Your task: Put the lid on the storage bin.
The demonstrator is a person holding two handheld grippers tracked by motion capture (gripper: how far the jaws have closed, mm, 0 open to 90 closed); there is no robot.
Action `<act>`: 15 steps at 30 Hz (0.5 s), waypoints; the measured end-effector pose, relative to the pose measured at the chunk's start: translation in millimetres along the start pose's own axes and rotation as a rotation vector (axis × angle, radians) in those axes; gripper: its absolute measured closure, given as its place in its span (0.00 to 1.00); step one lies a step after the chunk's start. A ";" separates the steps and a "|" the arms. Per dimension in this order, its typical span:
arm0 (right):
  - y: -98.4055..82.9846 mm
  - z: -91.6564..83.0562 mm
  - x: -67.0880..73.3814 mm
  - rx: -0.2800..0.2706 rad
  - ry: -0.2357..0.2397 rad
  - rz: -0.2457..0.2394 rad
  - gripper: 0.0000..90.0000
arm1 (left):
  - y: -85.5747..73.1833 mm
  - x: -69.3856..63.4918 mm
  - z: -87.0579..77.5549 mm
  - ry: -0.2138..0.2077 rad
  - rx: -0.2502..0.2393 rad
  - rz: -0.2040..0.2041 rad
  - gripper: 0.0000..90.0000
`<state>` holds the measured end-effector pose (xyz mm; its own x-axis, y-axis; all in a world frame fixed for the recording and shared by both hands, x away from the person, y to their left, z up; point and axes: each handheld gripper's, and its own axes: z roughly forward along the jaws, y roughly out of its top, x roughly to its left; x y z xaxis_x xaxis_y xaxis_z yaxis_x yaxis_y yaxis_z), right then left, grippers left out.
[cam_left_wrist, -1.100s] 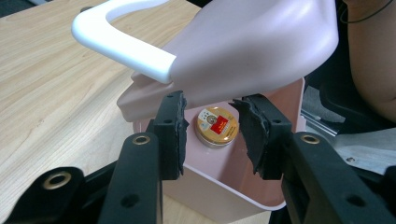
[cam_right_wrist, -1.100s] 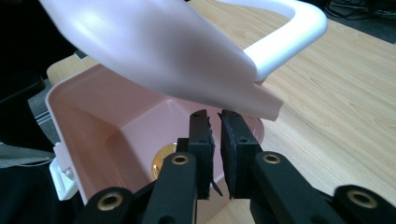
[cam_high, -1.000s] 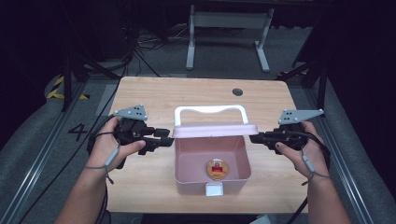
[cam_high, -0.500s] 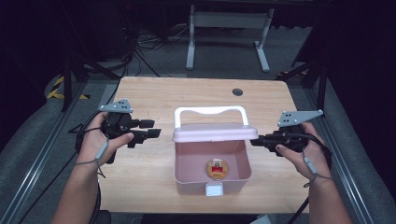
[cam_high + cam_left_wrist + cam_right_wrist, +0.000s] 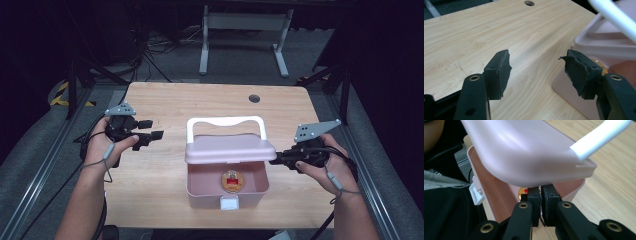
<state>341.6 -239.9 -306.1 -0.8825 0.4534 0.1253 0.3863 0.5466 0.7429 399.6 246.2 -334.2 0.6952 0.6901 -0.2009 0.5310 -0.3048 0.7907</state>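
Pink lidded box [image 5: 225, 187] near table's [image 5: 165, 100] front edge, lid [image 5: 230, 148] half-raised. My right gripper [image 5: 541, 195] pinched closed at box's right rim, holding nothing I can confirm. Left gripper [image 5: 536, 66] wide open, empty, left of box. Likely next: swing lid w/ left.

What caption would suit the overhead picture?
Pink box half open on wooden table, right claw under its lid, left claw open nearby.

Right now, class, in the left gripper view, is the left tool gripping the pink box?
No: the left tool is open over bare table, its jaws apart, with the pink box off to one side.
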 end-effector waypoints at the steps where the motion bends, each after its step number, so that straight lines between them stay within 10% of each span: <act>1: 0.2 0.3 1.2 0.008 0.005 -0.005 0.96 | -0.7 1.6 0.8 0.002 -0.002 -0.003 0.42; 15: -1.9 10.1 9.0 0.142 0.073 -0.058 0.95 | -8.8 15.3 11.0 0.017 0.051 -0.032 0.41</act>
<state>335.7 -229.7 -313.1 -0.9194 0.3691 0.1361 0.3639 0.6665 0.6507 410.9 252.2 -350.6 0.6693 0.7112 -0.2151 0.5769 -0.3150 0.7536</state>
